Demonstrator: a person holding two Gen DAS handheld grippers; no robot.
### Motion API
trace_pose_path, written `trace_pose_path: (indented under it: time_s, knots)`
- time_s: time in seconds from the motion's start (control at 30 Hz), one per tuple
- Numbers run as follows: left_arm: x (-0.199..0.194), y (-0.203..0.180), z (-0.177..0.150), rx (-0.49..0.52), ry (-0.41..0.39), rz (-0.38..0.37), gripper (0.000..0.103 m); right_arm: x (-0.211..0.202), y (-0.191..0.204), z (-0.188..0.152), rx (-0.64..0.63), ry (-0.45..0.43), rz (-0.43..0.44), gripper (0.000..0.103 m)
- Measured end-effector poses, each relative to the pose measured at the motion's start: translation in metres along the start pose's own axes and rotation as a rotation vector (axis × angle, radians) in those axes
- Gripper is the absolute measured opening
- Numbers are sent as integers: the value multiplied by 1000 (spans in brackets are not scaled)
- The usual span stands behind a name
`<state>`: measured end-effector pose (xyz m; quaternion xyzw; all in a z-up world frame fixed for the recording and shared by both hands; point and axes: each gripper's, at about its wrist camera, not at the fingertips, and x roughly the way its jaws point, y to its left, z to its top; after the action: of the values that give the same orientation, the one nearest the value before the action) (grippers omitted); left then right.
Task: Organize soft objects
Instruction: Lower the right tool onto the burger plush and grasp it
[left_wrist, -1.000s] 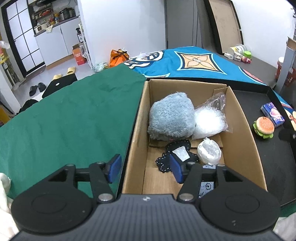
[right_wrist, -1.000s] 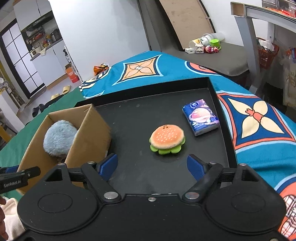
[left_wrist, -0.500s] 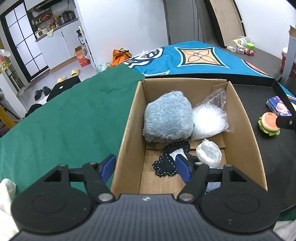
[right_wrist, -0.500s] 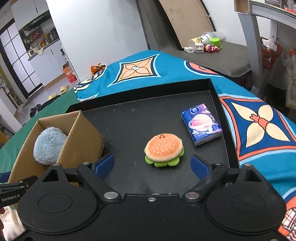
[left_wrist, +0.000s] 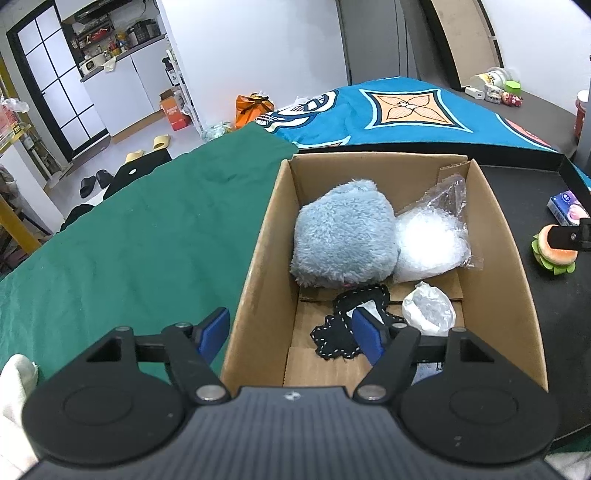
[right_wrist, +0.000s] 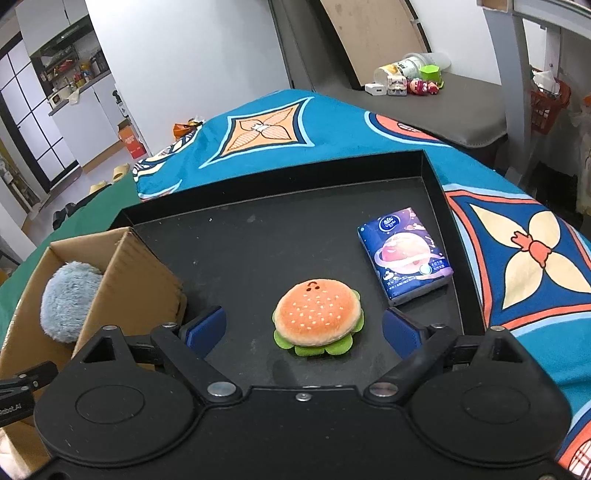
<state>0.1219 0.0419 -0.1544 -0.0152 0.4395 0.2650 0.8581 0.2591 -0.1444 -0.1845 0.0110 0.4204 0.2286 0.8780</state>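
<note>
black tray (right_wrist: 258, 258) | left view only: bagged items in box (left_wrist: 491, 236) | both grippers released, empty

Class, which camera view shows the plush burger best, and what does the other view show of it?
The right wrist view: the plush burger lies whole and central on the black tray, framed by the open right claw. The left wrist view catches it only at the edge, partly covered by a dark claw finger.
</note>
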Motion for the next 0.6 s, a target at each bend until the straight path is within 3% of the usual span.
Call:
trace_pose_path:
  time_s: [0.3,0.37,0.43,0.6]
  knots:
    - [2,-3,0,7,8,2,72,19,2,4,-31,23,-9,88]
    - [2,-3,0,6,10,2,72,22,2,5,-37,34,-4,78]
    - [2,-3,1,7,8,0,72,25,4,3,-50,50,-18,49]
    - [0,-1,0,-1,2,-2,72,18,2,-4,-54,63,-5,32]
